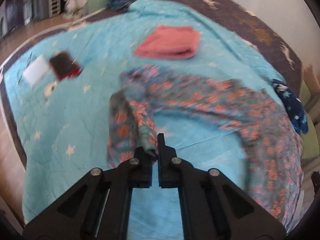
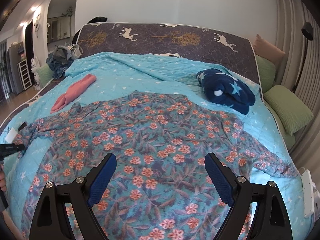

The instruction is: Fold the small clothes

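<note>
So far only the pink garment lies folded on the bed, while my left hand-held gripper pinches a sleeve of the floral shirt, spread unfolded under my wide-open right hand-held gripper.

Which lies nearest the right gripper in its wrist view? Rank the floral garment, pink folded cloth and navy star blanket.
1. Floral garment: directly beneath the right gripper.
2. Navy star blanket: right, further back.
3. Pink folded cloth: far left.
</note>
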Demonstrator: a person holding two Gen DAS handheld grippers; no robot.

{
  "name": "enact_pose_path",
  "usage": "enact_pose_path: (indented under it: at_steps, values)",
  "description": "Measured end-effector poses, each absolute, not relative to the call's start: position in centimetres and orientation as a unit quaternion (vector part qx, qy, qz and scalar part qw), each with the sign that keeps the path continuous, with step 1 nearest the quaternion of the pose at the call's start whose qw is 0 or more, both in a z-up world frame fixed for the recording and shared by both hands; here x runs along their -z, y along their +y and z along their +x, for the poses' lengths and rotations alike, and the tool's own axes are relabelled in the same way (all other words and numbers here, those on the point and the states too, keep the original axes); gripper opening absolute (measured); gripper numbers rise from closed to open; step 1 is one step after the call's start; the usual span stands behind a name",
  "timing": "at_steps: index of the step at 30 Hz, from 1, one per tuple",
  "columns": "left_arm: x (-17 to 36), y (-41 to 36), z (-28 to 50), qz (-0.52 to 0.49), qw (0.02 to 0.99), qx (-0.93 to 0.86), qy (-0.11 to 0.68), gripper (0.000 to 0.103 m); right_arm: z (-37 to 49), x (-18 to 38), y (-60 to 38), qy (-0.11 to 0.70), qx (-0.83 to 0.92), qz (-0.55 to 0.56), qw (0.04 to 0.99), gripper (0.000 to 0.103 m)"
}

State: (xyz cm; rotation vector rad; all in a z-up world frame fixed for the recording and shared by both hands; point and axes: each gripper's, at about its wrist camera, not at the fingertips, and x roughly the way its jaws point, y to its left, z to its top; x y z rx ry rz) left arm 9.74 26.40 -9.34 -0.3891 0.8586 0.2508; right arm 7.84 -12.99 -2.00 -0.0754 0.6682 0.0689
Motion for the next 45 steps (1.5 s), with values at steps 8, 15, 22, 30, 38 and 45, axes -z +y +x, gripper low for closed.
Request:
enact_pose_path:
  at_steps: [8, 15, 22, 30, 38, 45]
  values:
    - [-1.5, 14.4, 13.6, -0.111, 0.916, 0.079, 0.376, 0.004, 7.5, 1.5, -16.8, 0.323, -0.028, 0.006, 0.946, 0.092]
    - [-6.4, 1.1, 17.9, -0.024, 0.903, 0.214, 0.372, 0.004, 6.4, 1.6, -21.3, 0.313, -0.013, 0.034, 0.949, 0.092]
    - [-3.7, -12.4, 19.7, 0.046, 0.845, 0.335, 0.416, 0.004, 6.2, 3.3, -27.0, 0.345, 0.003, 0.104, 0.933, 0.092]
    - [1.6, -17.9, 19.0, 0.104, 0.799, 0.364, 0.466, 0.026, 6.2, 4.3, -30.2, 0.355, 0.013, 0.126, 0.926, 0.092]
    - [0.7, -7.5, 16.2, 0.071, 0.892, 0.217, 0.39, 0.085, 7.9, 5.6, -30.3, 0.38, -0.051, 0.146, 0.912, 0.092]
    - [3.3, 2.9, 13.3, 0.087, 0.918, 0.059, 0.383, 0.086, 11.9, 5.5, -30.2, 0.389, -0.143, 0.165, 0.895, 0.092]
